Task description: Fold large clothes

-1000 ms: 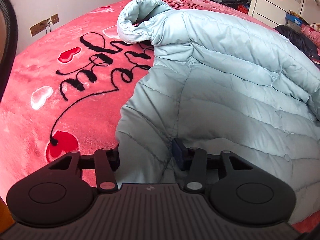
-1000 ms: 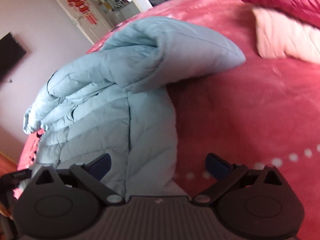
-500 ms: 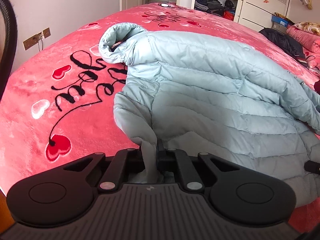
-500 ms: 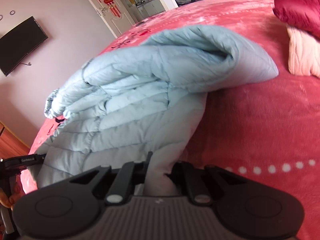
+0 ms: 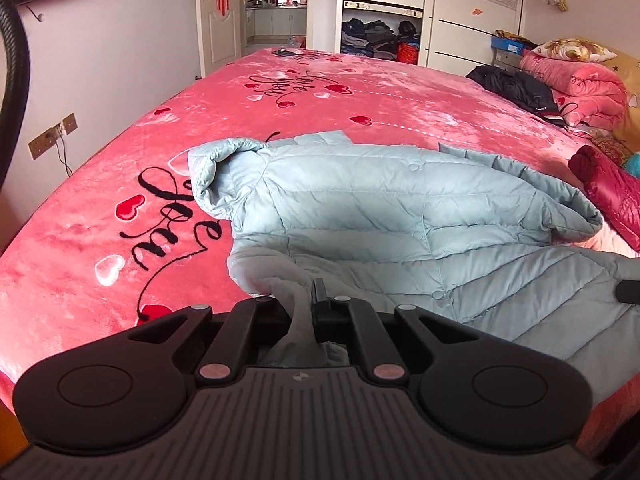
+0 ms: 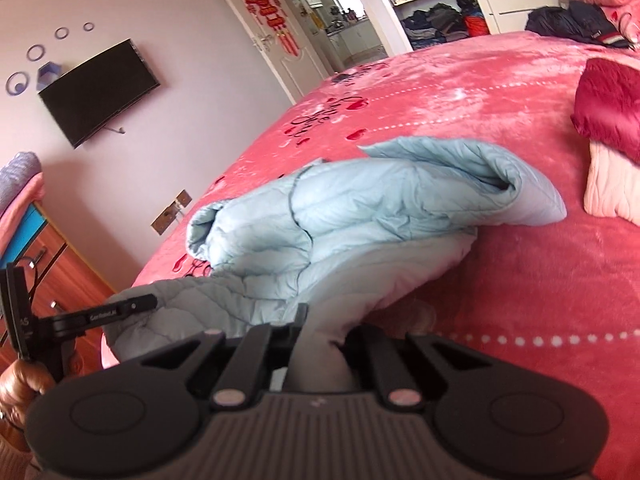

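A pale blue quilted jacket (image 5: 400, 220) lies across the middle of the left wrist frame on a pink blanket (image 5: 360, 96) printed with hearts and black script, its hood (image 5: 224, 176) at centre left and a folded sleeve reaching toward the right edge. At the bottom centre the left gripper (image 5: 304, 304) has its jaws pressed together on a pinch of the jacket's hem. In the right wrist frame the jacket (image 6: 380, 208) sits in the centre, bunched and lifted toward the camera; the right gripper (image 6: 324, 332) at bottom centre is clamped on another fold of its edge. A dark red garment (image 6: 612, 108) lies on a pale pink one (image 6: 608, 188) at the right edge, apart from the jacket. A black TV (image 6: 100, 88) hangs on the wall, upper left
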Motion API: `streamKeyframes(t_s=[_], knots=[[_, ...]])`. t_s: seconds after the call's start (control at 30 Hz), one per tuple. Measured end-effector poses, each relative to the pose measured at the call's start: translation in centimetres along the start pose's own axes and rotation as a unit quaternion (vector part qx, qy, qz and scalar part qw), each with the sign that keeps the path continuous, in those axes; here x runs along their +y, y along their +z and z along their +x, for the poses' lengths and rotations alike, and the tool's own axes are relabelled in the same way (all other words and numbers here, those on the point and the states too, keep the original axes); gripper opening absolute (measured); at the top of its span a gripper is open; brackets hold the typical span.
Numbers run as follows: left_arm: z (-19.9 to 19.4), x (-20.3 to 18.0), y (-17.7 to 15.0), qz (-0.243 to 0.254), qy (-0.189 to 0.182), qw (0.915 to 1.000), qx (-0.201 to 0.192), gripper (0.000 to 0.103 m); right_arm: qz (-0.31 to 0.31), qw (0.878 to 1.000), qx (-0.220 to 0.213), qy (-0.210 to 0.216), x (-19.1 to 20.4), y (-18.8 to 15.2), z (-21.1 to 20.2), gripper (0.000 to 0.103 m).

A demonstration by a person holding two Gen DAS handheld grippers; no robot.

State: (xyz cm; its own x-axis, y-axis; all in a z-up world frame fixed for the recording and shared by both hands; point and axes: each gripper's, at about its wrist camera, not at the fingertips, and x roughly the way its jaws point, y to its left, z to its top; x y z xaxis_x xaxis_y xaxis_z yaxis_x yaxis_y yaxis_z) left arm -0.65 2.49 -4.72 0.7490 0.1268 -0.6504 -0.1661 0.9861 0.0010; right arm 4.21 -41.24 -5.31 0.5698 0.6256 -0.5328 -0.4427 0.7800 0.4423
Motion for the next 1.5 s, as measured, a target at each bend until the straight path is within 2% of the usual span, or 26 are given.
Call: streamKeyframes(t_s=[0.17,0.3,0.53,0.63,0.73,0.8,0.83,0.87,0.93,1.03,1.13,1.27,1.37,1.5], knots=[[-3.1,0.3,-0.4,0.023,-0.017,0.9996,0.003,0.006,-0.011,1.000,0.013,0.005,0.9,-0.7,-2.8,0.002],[-4.8,0.0,-1.6,0.043,-0.028,0.9985,0.020,0.006,-0.003,0.999,0.029,0.015,1.1,-1.9,-5.0,0.002],[-5.9,-1.3,-3.8,0.079,-0.041,0.9941,0.063,0.006,-0.005,0.994,0.106,0.019,1.8,-5.7,-6.7,0.002],[-6.1,-0.7,-5.4,0.088,-0.045,0.9914,0.086,0.006,-0.011,0.990,0.140,0.006,1.8,-7.5,-6.5,0.002],[-5.8,-0.8,-5.7,0.088,-0.046,0.9897,0.103,0.007,0.007,0.986,0.167,-0.005,0.8,-8.0,-6.0,0.007],[-6.2,-0.8,-5.3,0.089,-0.050,0.9887,0.110,0.009,0.016,0.985,0.169,-0.013,0.4,-7.8,-6.2,0.013],[-6.5,-0.8,-5.1,0.091,-0.052,0.9883,0.111,0.012,0.019,0.985,0.169,-0.014,0.1,-7.7,-6.4,0.020],[-7.1,-0.5,-5.1,0.091,-0.053,0.9880,0.112,0.014,0.021,0.986,0.164,-0.013,0.0,-7.6,-6.8,0.032],[-8.5,-0.5,-4.9,0.092,-0.055,0.9881,0.111,0.015,0.024,0.988,0.150,-0.020,-0.4,-7.2,-7.7,0.045],[-10.0,-0.5,-3.8,0.098,-0.056,0.9884,0.101,0.019,0.034,0.991,0.125,-0.032,-1.2,-6.4,-9.5,0.051],[-10.9,-0.7,-2.5,0.102,-0.054,0.9894,0.089,0.025,0.040,0.995,0.083,-0.048,-2.0,-5.0,-11.2,0.068],[-10.8,-1.2,0.1,0.105,-0.045,0.9920,0.055,0.047,0.039,0.997,0.027,-0.065,-2.7,-3.0,-12.2,0.073],[-9.1,-1.7,2.4,0.111,-0.044,0.9923,0.035,0.055,0.041,0.996,-0.009,-0.078,-3.1,-1.7,-12.0,0.079],[-3.9,-2.0,5.7,0.120,-0.037,0.9919,0.021,0.059,0.034,0.995,-0.033,-0.091,-3.5,-0.1,-10.4,0.082]])
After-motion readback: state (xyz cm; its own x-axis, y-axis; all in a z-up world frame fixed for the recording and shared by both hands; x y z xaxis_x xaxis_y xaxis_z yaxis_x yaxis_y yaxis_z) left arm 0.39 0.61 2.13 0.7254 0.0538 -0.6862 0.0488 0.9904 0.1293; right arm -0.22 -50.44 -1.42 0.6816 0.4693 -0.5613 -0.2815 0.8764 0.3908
